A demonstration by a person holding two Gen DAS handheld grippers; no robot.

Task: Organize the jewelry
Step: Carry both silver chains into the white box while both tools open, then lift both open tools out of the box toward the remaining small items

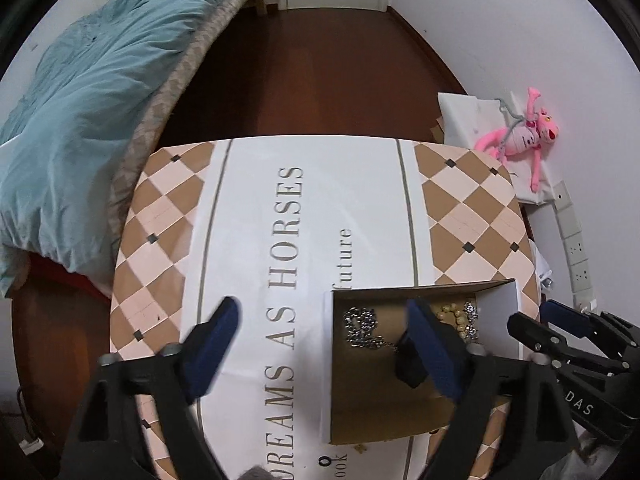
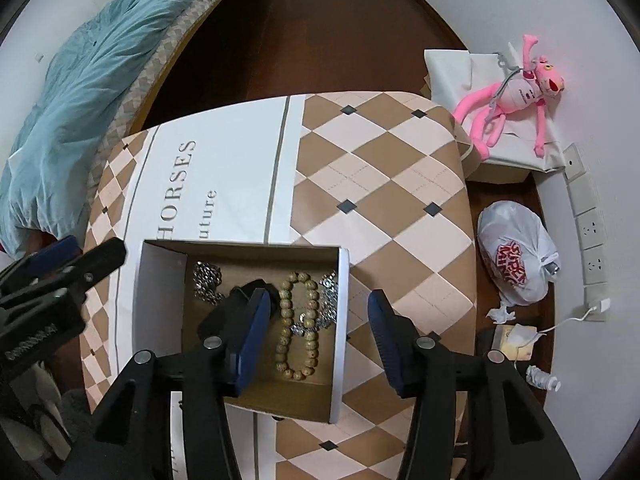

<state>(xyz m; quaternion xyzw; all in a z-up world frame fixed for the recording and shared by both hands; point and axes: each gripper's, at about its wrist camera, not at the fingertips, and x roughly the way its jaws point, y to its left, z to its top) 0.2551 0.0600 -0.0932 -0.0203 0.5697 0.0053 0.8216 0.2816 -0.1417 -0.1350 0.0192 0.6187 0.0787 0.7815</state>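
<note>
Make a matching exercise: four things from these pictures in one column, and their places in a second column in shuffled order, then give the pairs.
Things
1. wooden bead bracelet
2. silver chain
3. pink plush toy
4. white plastic bag

Places
A. on the floor by the wall sockets
B. in the cardboard box, toward its left wall
C. on a white bundle against the wall
D. in the cardboard box, toward its right wall

Pairs: 1-D, 2-B, 3-C, 4-A
</note>
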